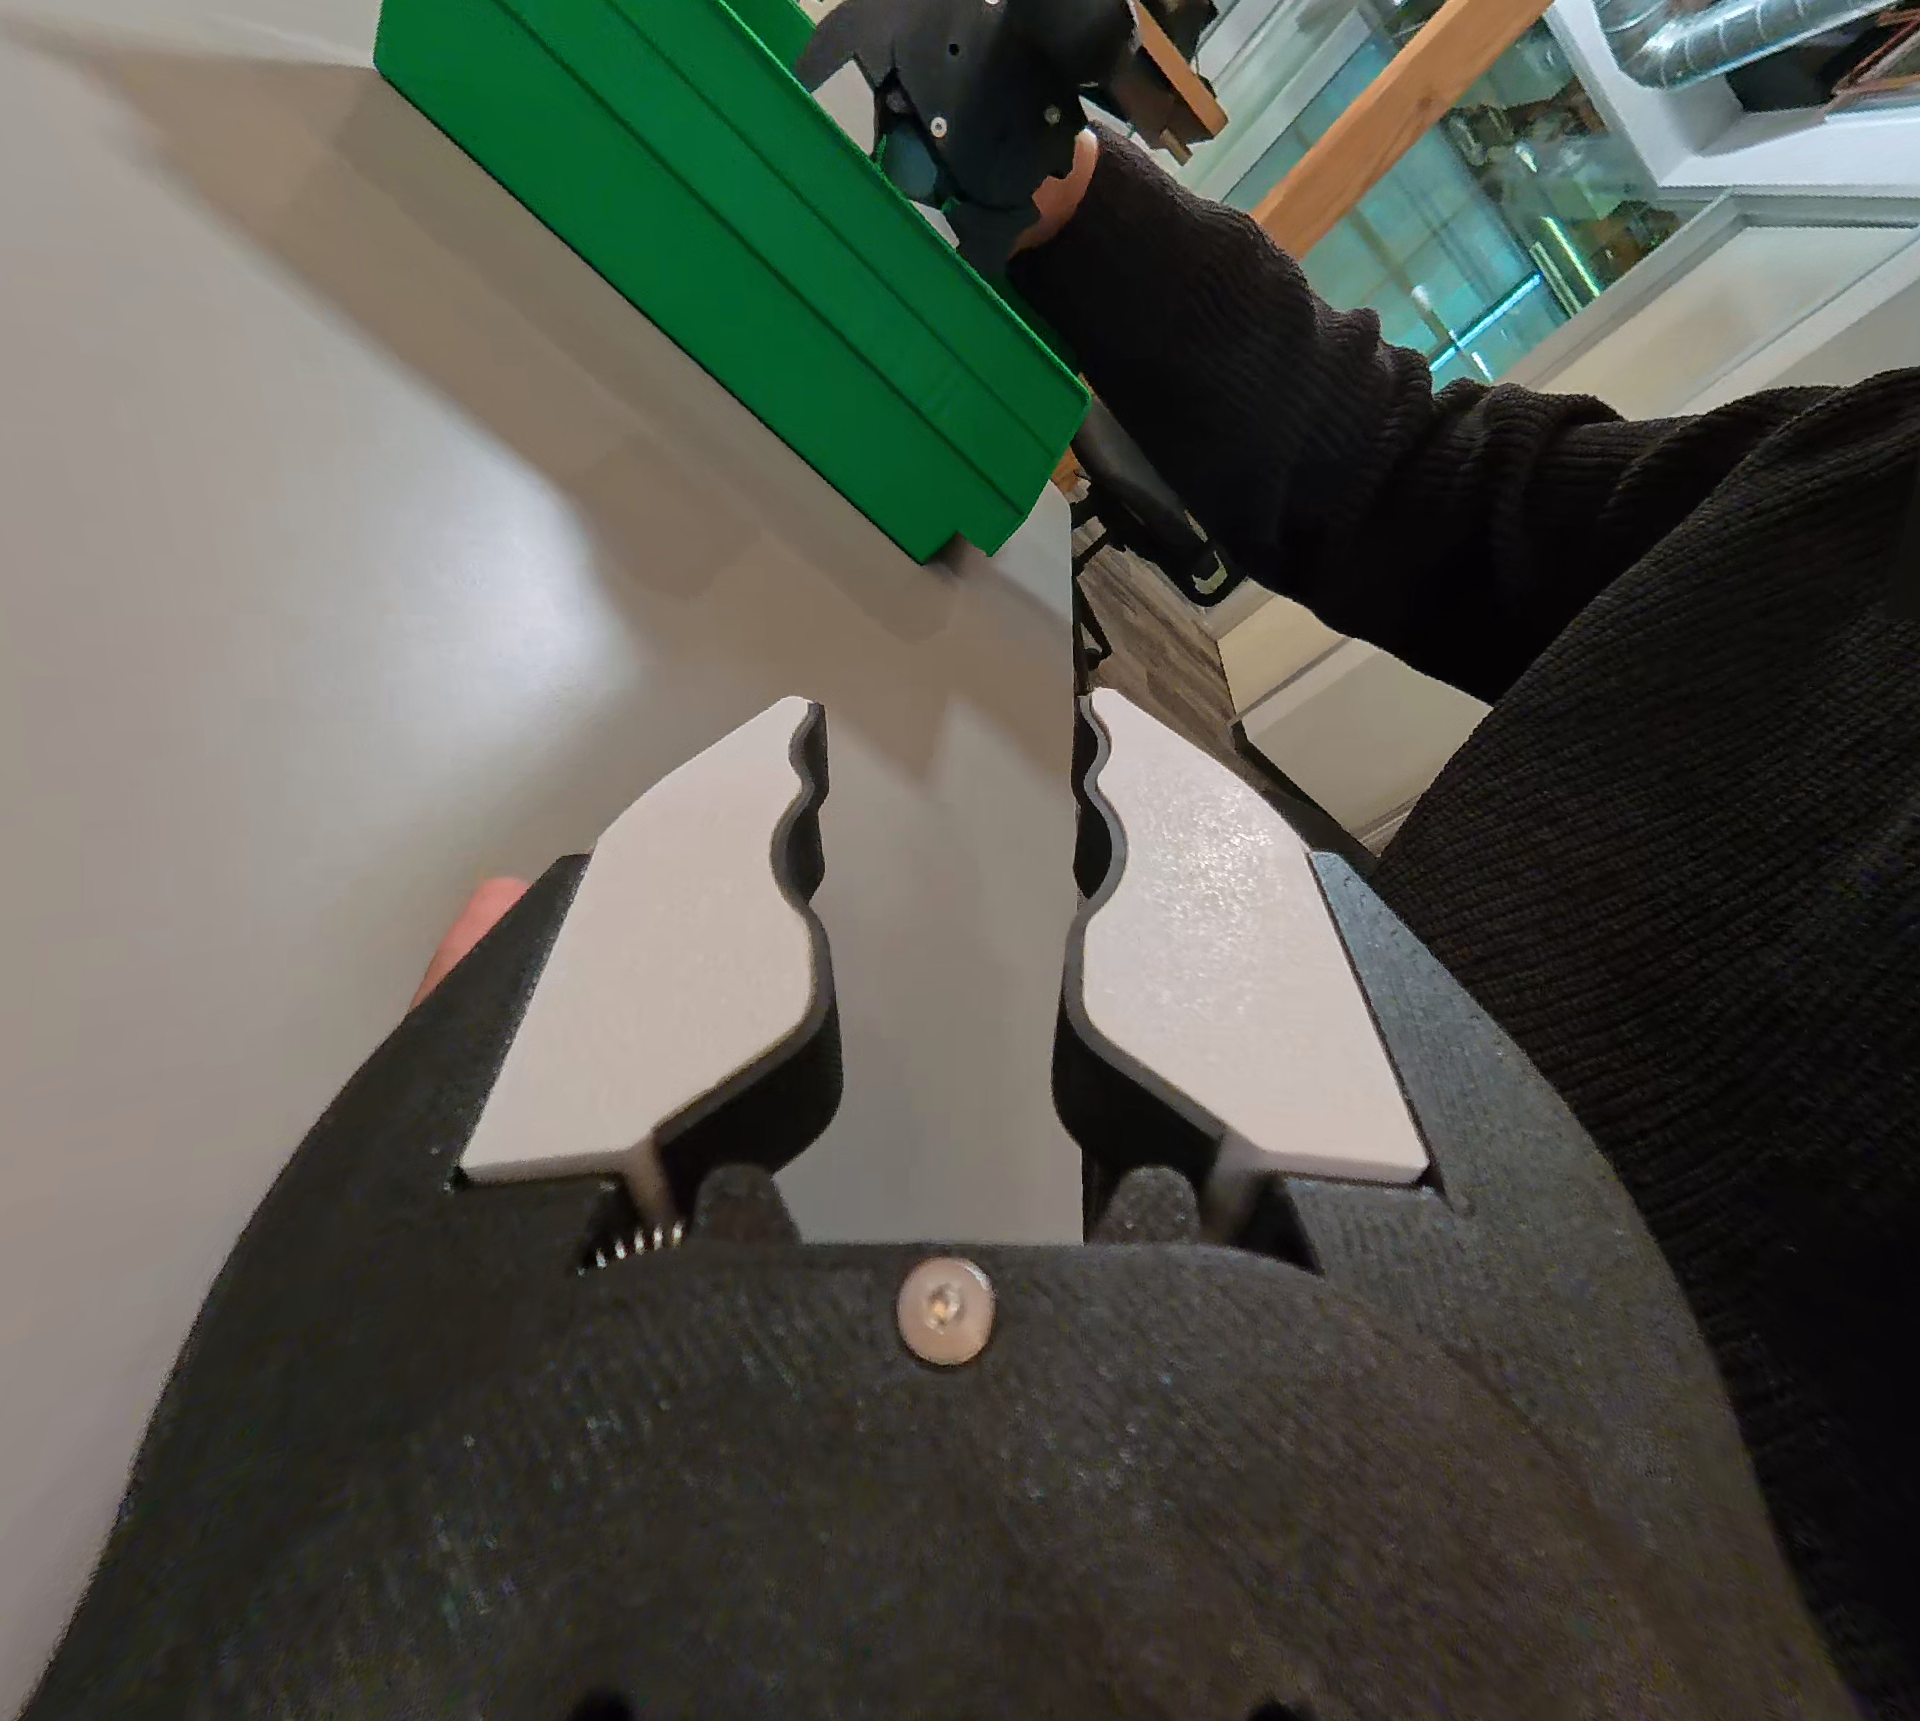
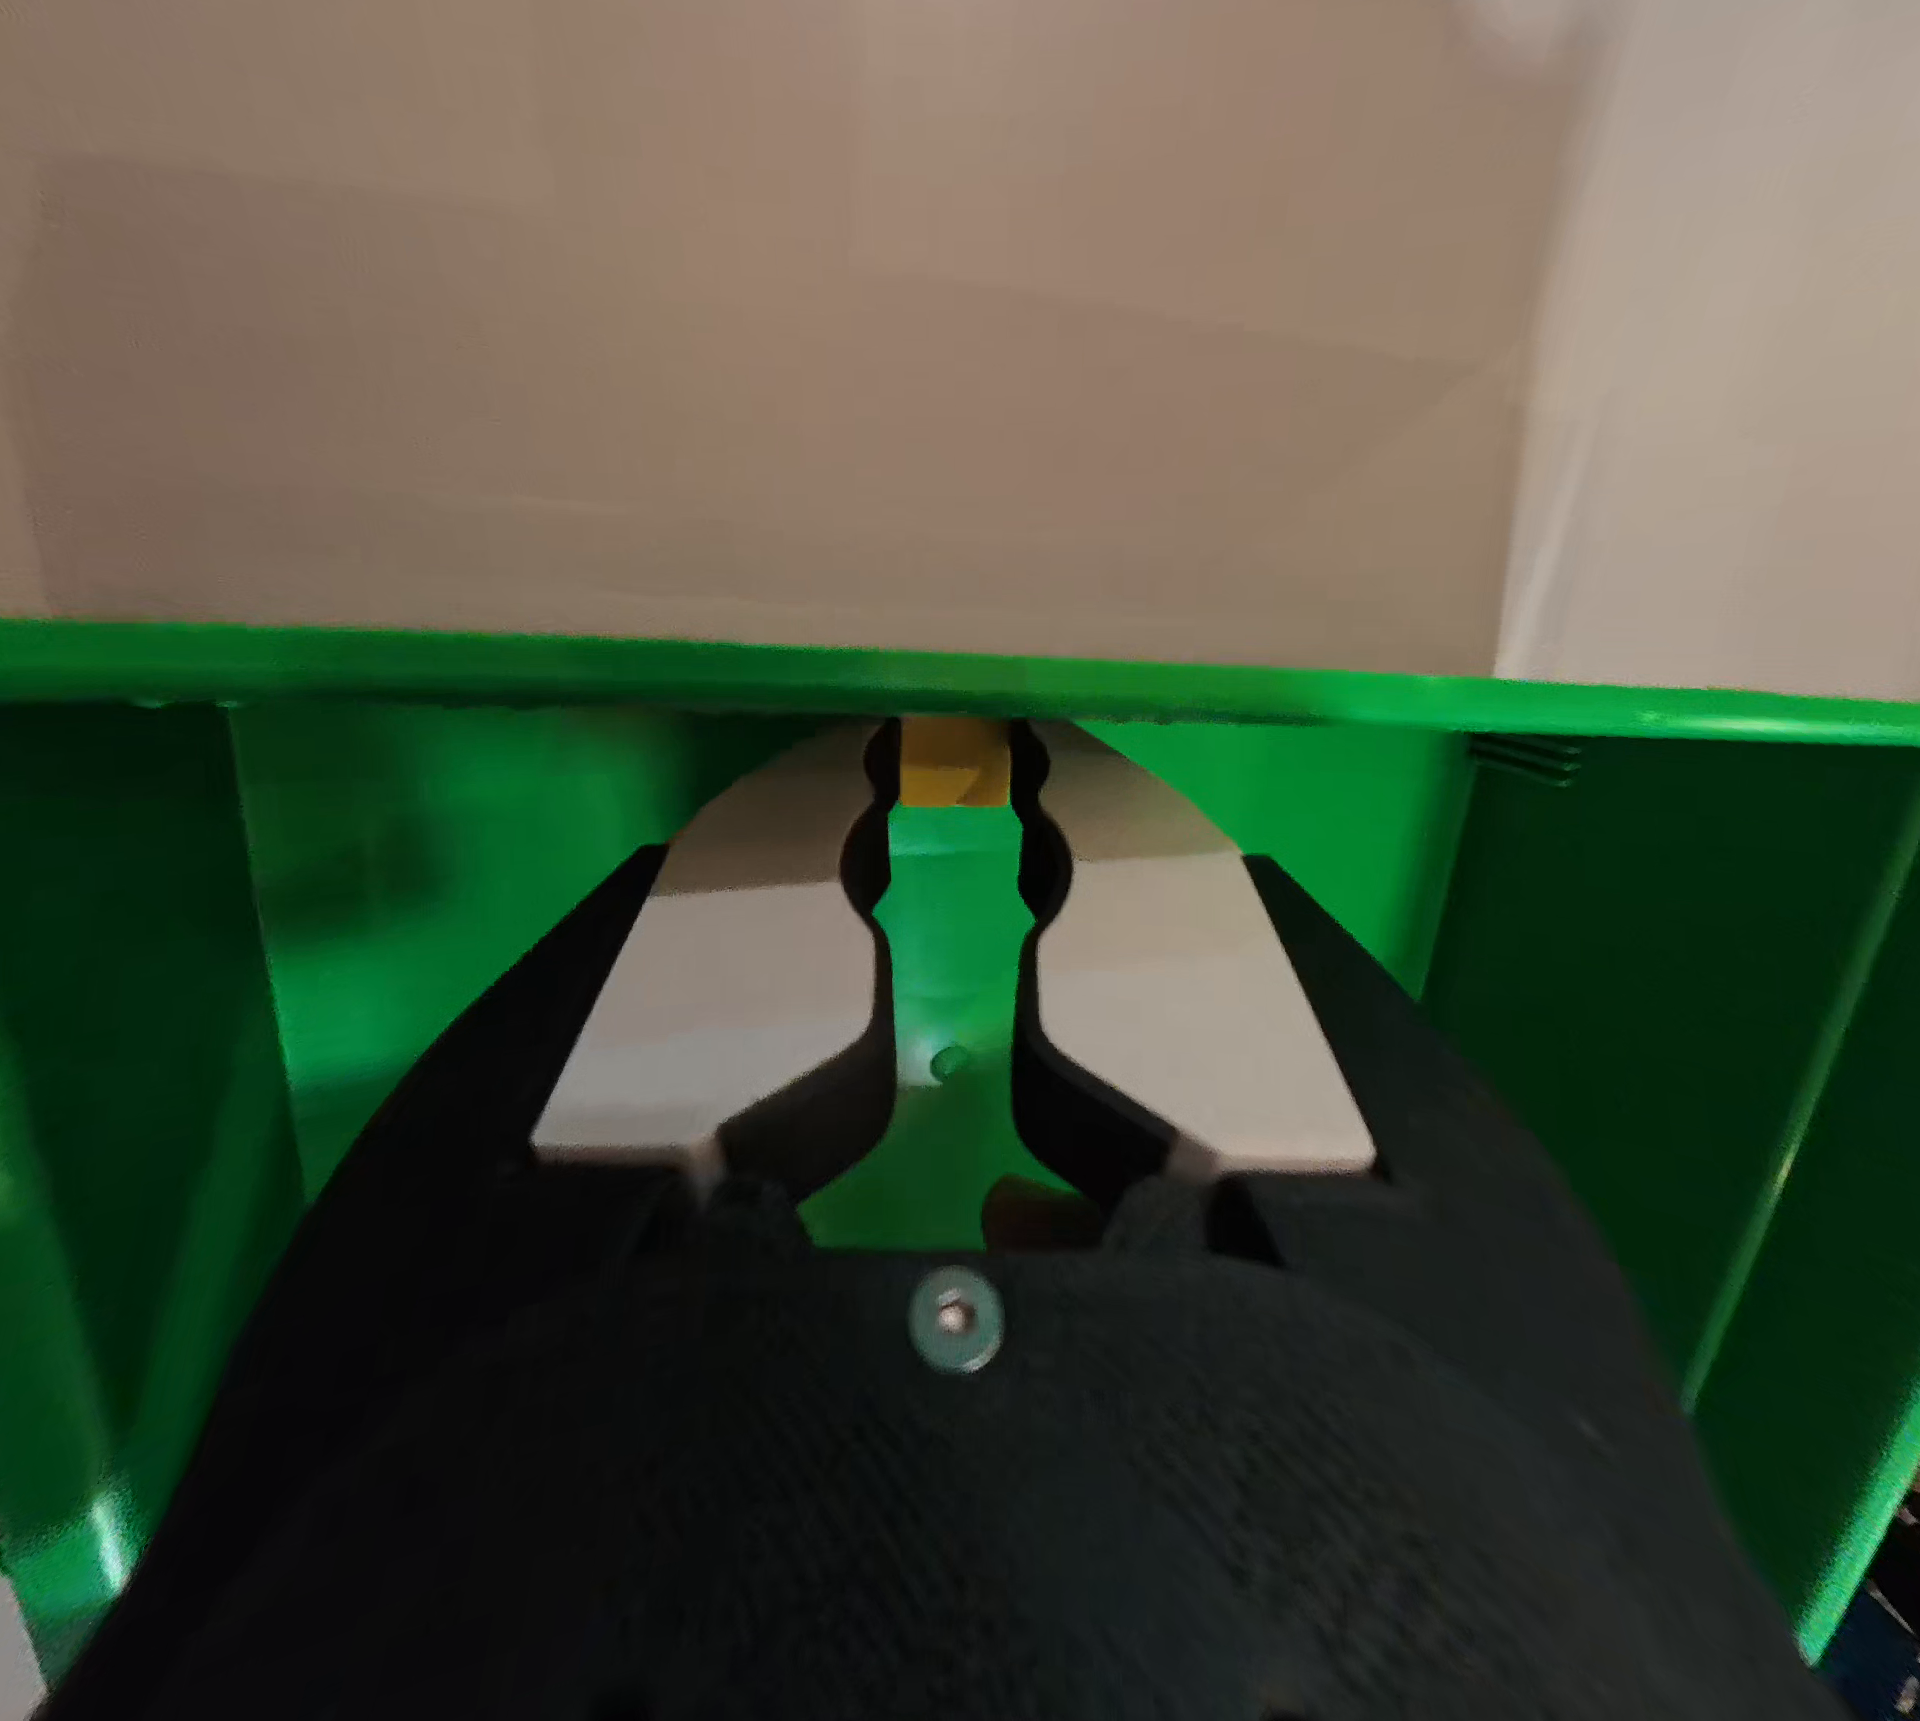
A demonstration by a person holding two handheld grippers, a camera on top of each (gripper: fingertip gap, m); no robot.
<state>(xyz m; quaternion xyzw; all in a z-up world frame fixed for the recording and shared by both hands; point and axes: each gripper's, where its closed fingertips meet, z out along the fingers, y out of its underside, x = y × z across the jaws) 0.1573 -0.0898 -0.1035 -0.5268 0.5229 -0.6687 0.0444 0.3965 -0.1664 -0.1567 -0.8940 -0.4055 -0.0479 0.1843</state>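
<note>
A yellow block is gripped by the right gripper inside the green bin, close under its far rim. The left gripper is held open and empty over the table edge.

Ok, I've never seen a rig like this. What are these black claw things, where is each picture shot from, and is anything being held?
No robot here: a person holds a two-finger gripper in each hand, with a camera on each looking along its fingers. In the left wrist view, the left gripper is open and empty over a pale table, with the other gripper, held by a black-sleeved arm, reaching into a green bin. In the right wrist view, the right gripper, inside that bin, pinches a small yellow block.
</note>
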